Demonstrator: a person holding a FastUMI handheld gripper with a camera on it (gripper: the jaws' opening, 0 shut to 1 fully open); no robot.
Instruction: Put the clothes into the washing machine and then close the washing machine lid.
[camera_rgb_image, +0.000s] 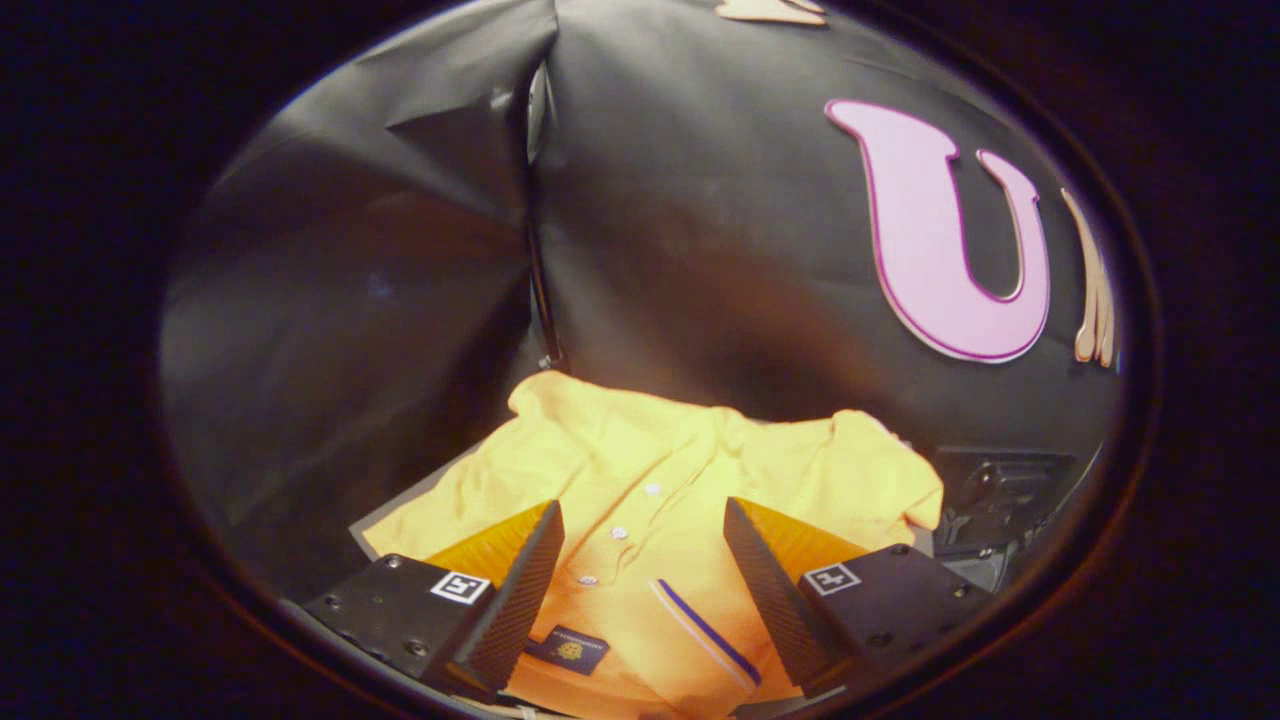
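In the gripper view, a bright yellow cotton polo shirt (660, 480) with a short buttoned placket and a white-and-blue striped collar lies spread flat on a pale grey surface (385, 515), just in front of the black cloth wall (700, 250). The gripper (640, 590) hangs over the shirt's collar end with its two fingers spread wide apart, grasping nothing; the placket, its small pale buttons (618, 533) and the collar stripe (705, 630) lie between them. The shirt looks light, soft and limp, so it will likely sag and trail once lifted, and a single layer may slip; a bunched fold at the collar or placket, where the fabric is doubled and firmer, seems the better hold. A small dark blue neck label (567, 650) with a gold emblem sits near the left finger; its writing is too small to read. To the right of the shirt sits a dark piece of equipment (1000, 500), which I cannot identify.
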